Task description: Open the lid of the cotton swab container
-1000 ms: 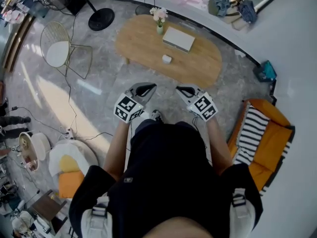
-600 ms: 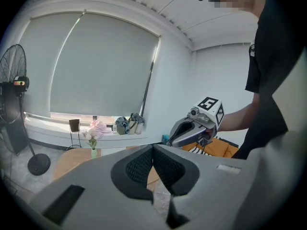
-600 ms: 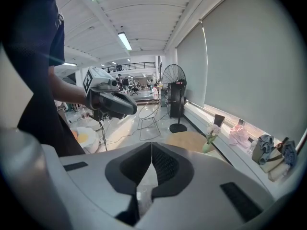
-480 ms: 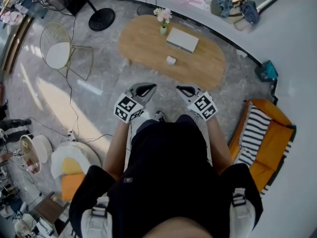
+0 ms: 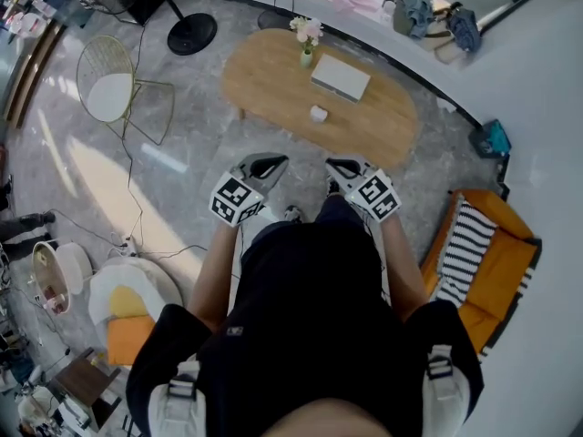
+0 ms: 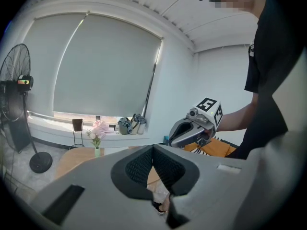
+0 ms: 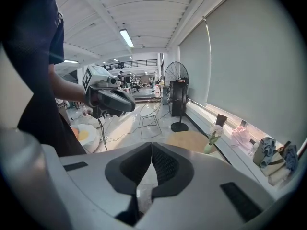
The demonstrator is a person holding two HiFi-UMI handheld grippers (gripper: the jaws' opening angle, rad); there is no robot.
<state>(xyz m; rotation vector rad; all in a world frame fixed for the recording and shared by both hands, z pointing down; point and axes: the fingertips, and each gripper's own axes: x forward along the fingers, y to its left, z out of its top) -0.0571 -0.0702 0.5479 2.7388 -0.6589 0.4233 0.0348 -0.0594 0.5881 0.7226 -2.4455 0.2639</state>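
Note:
A small white container, seemingly the cotton swab container, stands on the oval wooden table ahead of me, near a flat white box and a vase of flowers. I hold both grippers at waist height, well short of the table. My left gripper is shut and empty, its pads meeting in the left gripper view. My right gripper is likewise shut on nothing, seen in its own view. Each gripper shows in the other's view: the right one, the left one.
A wire chair and a fan's round base stand left of the table. An orange seat with a striped cushion is at the right. Cables trail over the floor at the left. Bags lie on the window ledge.
The table and floor have slid slightly right and down in the head view, as the person moves. Both grippers stay shut in the same pose.

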